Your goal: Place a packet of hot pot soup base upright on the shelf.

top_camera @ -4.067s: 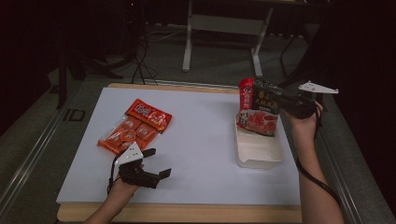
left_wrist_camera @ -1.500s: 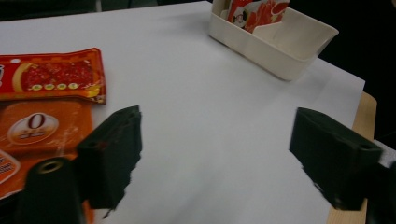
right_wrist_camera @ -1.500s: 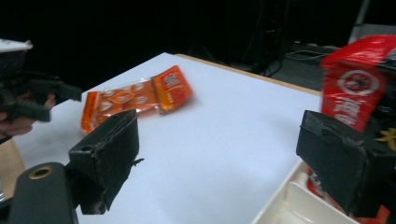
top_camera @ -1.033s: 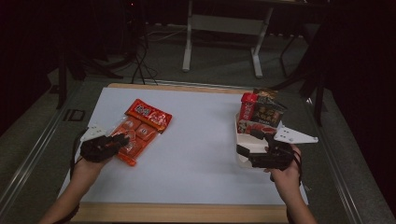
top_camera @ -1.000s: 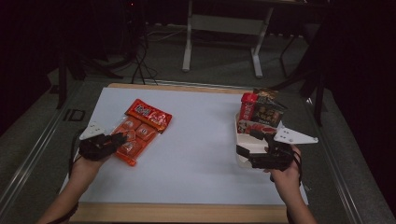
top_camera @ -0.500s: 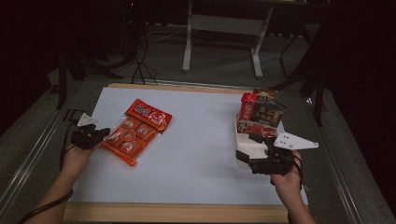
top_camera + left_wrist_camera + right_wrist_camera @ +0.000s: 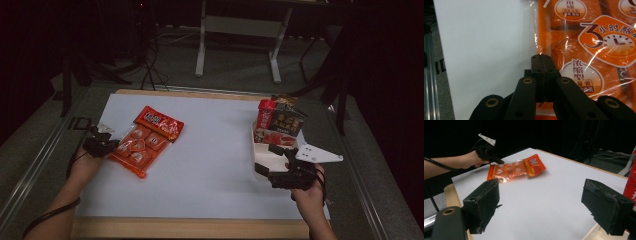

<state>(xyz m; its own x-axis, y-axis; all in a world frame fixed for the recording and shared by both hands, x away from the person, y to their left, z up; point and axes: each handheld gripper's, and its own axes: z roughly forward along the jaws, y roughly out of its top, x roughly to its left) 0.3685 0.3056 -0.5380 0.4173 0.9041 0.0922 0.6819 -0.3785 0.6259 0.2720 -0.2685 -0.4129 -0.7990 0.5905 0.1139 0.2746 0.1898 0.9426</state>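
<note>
**Left gripper pinches edge of orange sachet pack at desk's left side**

The left gripper point(image 7: 102, 145), held in a person's hand at the left edge of the white desk point(image 7: 210, 150), has its jaws pressed together on the clear plastic border of an orange pack of sachets point(image 7: 584, 52). In the left gripper view the two black jaws meet with a thin sliver of the wrapper between them. The pack lies flat on the desk, its red printed header end point(image 7: 160, 122) pointing toward the far side. Across the desk, the right gripper point(image 7: 292, 175) hovers at the near end of a white tray point(image 7: 265, 160), its jaws spread wide and holding nothing, as the right gripper view shows. Several snack packets point(image 7: 280, 120) stand upright at the tray's far end, well apart from the orange pack.
</note>
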